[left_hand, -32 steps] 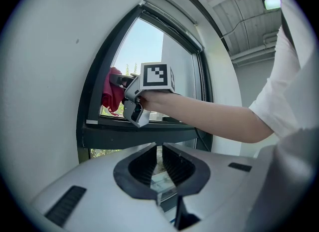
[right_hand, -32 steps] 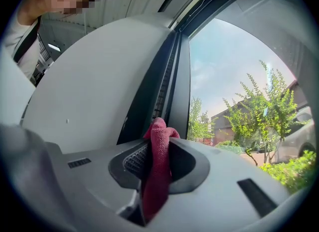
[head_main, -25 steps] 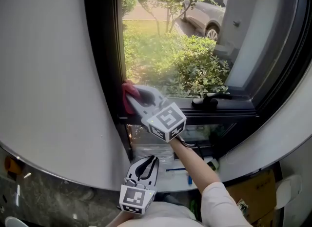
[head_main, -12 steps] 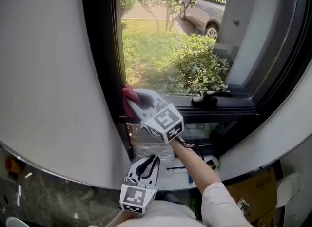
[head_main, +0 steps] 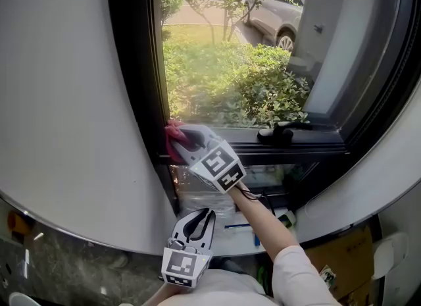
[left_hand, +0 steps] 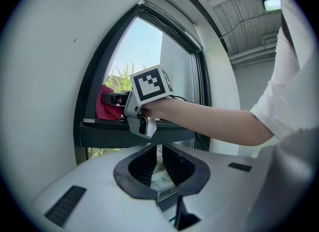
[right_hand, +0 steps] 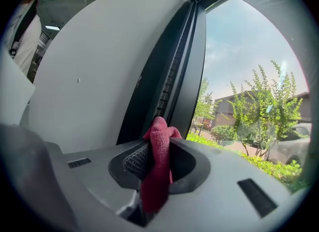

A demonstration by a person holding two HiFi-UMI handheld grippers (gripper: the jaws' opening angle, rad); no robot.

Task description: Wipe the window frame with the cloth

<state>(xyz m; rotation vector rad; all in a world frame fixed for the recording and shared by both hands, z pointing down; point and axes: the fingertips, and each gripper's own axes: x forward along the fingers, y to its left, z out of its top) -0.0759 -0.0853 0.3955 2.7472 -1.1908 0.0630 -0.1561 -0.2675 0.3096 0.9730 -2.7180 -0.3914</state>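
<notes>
Cloth [right_hand: 159, 161]: 1 piece, deep red, coarse woven texture visible in the right gripper view. It is bunched into a thick fold. Its rounded top pokes out past the jaw tips, and a narrower tail hangs back between the jaws toward the camera. In the head view the cloth [head_main: 172, 137] shows as a small red wad at the bottom left corner of the window, against the dark upright of the window frame [head_main: 135, 68] where it meets the lower rail.

Right gripper [head_main: 180, 141]: grey body, marker cube [head_main: 220, 166] at the rear, held on an outstretched forearm [head_main: 263, 222]. Its 2 jaws are clamped on the cloth, with the ribbed pads pressing both sides of the fold.

Left gripper [head_main: 196, 221]: held low, near the person's body, well apart from the window. Its 2 jaws stand slightly apart with a narrow gap, and nothing sits between them.

Window frame: black, with a grooved channel running up the upright in the right gripper view.

Handle [head_main: 283, 133]: 1, black, on the lower rail, well to the right of the cloth.

Wall [head_main: 66, 101]: pale grey, left of the frame.

Outside the glass: green shrubs [head_main: 270, 87] and 1 parked car [head_main: 276, 18].
</notes>
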